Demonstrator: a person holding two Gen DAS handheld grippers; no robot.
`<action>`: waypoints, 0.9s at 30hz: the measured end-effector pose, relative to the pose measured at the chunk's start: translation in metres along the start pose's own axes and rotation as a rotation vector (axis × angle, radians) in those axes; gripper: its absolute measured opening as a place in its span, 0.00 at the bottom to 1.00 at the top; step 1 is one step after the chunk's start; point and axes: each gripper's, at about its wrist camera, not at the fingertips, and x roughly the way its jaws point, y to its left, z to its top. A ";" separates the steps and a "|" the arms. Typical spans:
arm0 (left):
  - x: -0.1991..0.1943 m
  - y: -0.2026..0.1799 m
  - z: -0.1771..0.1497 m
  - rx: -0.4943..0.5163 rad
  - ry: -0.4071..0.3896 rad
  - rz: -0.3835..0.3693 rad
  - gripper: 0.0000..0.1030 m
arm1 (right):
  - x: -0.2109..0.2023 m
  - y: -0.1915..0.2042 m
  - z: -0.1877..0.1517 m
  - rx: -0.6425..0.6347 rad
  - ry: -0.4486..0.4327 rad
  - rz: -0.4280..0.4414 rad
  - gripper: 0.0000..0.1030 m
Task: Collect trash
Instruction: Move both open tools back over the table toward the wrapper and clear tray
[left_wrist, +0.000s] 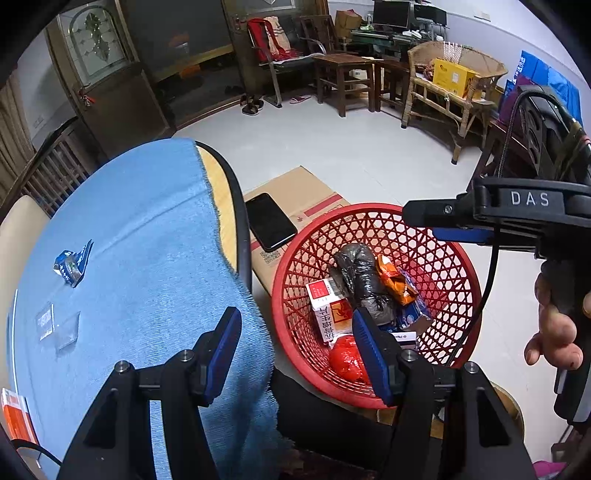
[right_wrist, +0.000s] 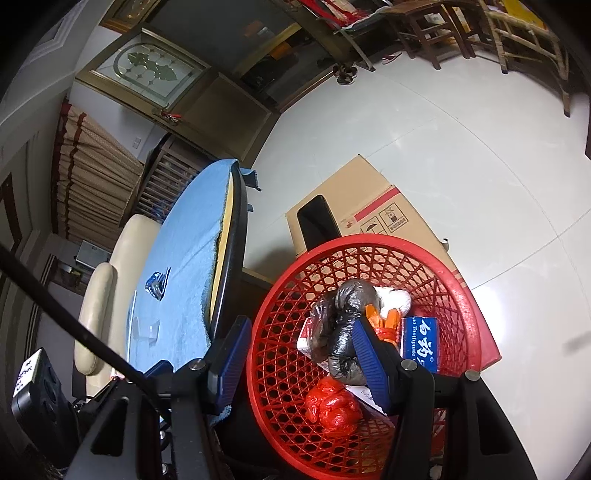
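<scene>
Orange packet (left_wrist: 14, 413) on the table is cut off by the left edge. Phone (right_wrist: 317, 218) half hidden behind the red basket (right_wrist: 476, 332) rim. White box (left_wrist: 328, 306) partly buried under the black bag (left_wrist: 356, 273), print unreadable.

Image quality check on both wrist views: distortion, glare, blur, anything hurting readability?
Left wrist: strong fisheye bending with black corners; red basket and blue tablecloth sharp, even indoor light. Right wrist: same curvature, horizon tilted; soft glare on the floor tiles; toothpaste box print legible; cable crossing lower left looks soft.
</scene>
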 end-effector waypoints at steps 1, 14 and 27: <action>-0.001 0.002 -0.001 -0.004 -0.003 0.001 0.61 | 0.001 0.002 0.000 -0.005 0.002 -0.002 0.60; -0.002 0.037 -0.014 -0.091 -0.018 0.003 0.61 | 0.018 0.040 -0.005 -0.090 0.034 -0.029 0.60; -0.011 0.121 -0.047 -0.305 -0.029 0.080 0.61 | 0.058 0.131 -0.006 -0.311 0.082 -0.014 0.60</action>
